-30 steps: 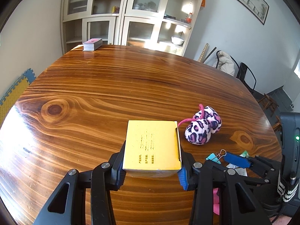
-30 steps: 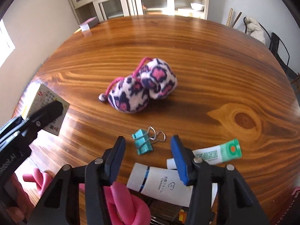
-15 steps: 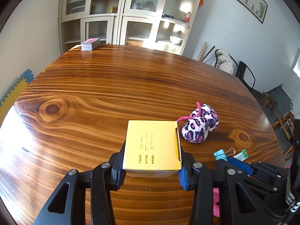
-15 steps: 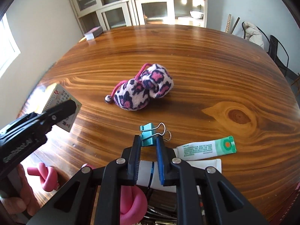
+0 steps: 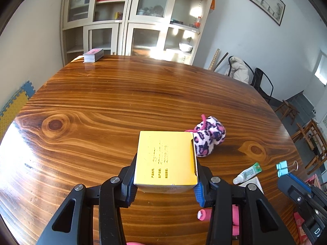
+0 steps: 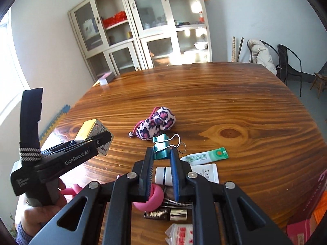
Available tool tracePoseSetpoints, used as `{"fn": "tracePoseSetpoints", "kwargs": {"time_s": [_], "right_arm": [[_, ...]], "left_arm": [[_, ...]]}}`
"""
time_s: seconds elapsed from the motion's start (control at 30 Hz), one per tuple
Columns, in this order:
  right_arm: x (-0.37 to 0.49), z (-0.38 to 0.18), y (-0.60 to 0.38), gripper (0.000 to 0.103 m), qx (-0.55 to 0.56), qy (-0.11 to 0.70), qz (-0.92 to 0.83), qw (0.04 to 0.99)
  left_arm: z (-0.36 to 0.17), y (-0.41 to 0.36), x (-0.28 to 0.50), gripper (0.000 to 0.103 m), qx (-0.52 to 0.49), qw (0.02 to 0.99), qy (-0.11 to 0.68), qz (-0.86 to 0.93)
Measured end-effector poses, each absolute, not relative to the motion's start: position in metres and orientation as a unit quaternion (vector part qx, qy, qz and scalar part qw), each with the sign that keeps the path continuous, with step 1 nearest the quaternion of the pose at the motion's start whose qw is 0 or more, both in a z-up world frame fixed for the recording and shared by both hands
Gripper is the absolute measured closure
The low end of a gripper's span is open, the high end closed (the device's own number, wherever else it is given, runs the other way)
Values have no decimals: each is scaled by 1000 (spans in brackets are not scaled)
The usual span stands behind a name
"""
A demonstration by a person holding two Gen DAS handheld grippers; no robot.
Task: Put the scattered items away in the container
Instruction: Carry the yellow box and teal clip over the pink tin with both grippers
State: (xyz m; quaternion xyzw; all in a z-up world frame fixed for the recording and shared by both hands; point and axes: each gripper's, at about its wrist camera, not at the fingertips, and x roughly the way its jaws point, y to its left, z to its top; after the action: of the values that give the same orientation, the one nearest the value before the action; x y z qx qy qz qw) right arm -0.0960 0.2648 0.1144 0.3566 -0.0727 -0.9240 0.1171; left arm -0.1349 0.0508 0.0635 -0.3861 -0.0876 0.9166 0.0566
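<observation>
My left gripper (image 5: 165, 185) is shut on a yellow box (image 5: 166, 158) and holds it above the wooden table (image 5: 122, 106); the box also shows in the right wrist view (image 6: 92, 131). My right gripper (image 6: 161, 155) is shut on a teal binder clip (image 6: 162, 148), lifted off the table; the clip also shows in the left wrist view (image 5: 283, 168). A leopard-print plush hair tie (image 6: 155, 125) lies mid-table. A green-capped tube (image 6: 204, 156), a white tube (image 6: 188, 175) and a pink twisted item (image 6: 155, 196) lie near the front edge.
A dark bottle with a gold cap (image 6: 165, 214), metal tweezers (image 6: 177, 202) and a white packet (image 6: 179, 232) lie at the front. A red box (image 6: 306, 214) stands at the right edge. A stack of cards (image 5: 93, 55) sits at the far left. Cabinets and chairs stand beyond.
My right gripper closed on the teal binder clip and lifted it off the table. My left gripper kept hold of the yellow box and rose slightly.
</observation>
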Motion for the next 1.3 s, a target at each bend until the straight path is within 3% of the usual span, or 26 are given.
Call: {"fn": "tracePoseSetpoints", "kwargs": {"time_s": [0.8, 1.3], "right_arm": [[-12, 129, 307, 85, 310, -111, -943, 57], [46, 138, 367, 85, 292, -124, -947, -38]], "left_arm": [[114, 64, -102, 57, -327, 113, -97, 933], [126, 93, -80, 57, -311, 147, -76, 936]]}}
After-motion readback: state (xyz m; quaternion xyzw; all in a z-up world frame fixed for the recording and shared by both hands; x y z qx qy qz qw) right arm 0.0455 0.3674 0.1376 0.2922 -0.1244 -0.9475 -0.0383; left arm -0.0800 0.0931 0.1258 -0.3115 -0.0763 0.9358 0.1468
